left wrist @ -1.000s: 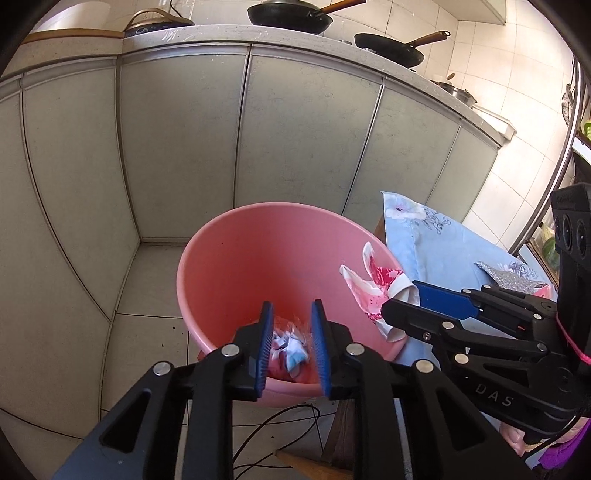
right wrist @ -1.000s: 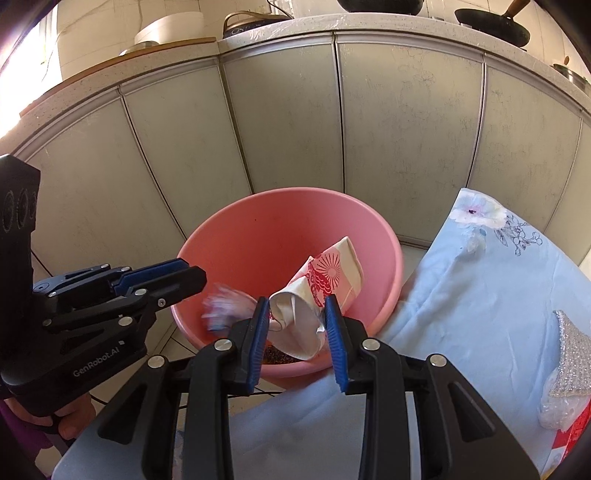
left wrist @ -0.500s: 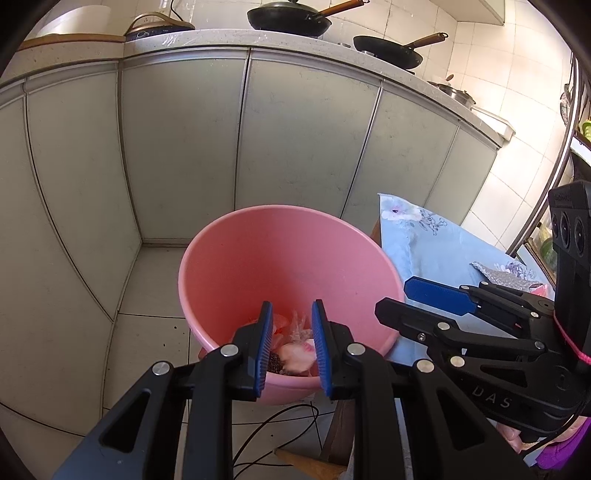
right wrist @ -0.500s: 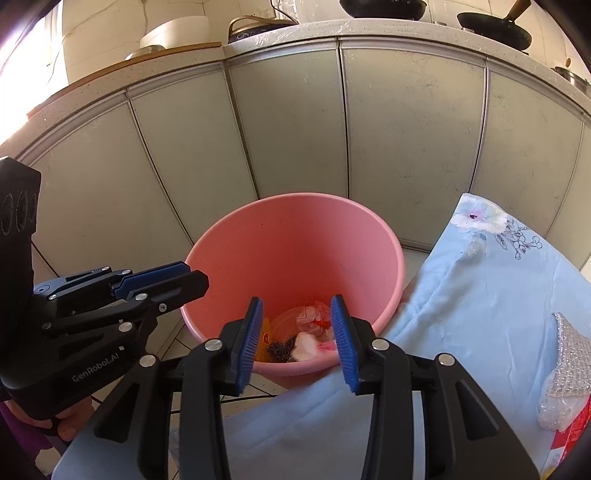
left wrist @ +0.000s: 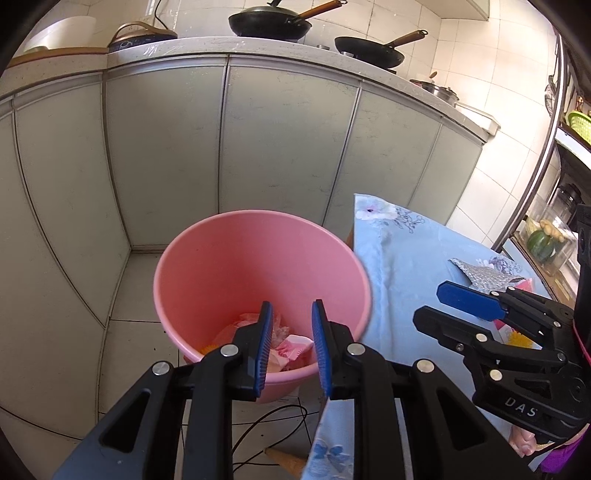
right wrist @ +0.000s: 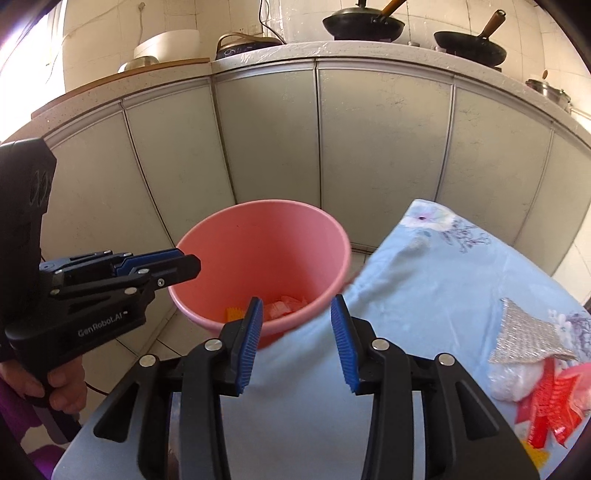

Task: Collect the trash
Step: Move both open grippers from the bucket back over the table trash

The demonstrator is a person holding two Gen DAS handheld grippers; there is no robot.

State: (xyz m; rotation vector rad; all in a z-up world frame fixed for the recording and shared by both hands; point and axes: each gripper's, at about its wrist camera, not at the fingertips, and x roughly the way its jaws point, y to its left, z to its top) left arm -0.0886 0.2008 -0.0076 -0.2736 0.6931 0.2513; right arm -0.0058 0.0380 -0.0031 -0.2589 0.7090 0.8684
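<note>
A pink bucket [left wrist: 258,254] stands on the tiled floor beside a table with a blue flowered cloth [left wrist: 399,266]. Crumpled wrappers [left wrist: 293,345] lie at its bottom. My left gripper [left wrist: 290,314] hovers over the bucket's near rim, open by a narrow gap with nothing in it. To its right, above the cloth's edge, is my right gripper [left wrist: 430,304]. In the right wrist view the right gripper [right wrist: 296,306] is open and holds nothing, the bucket [right wrist: 266,240] ahead and the left gripper [right wrist: 188,260] at left. A silver foil bag [right wrist: 524,336] and red wrappers [right wrist: 546,402] lie on the cloth.
Grey cabinet doors [left wrist: 288,147] close off the space behind the bucket, under a counter with two black woks [left wrist: 269,20]. A black cable [left wrist: 266,435] trails on the floor below the bucket. A metal shelf [left wrist: 550,229] with jars stands at the right.
The red-and-white paper wrapper has left my right gripper and fallen into the bucket, and that gripper has opened wider. Both grippers have drawn back a little from the bucket.
</note>
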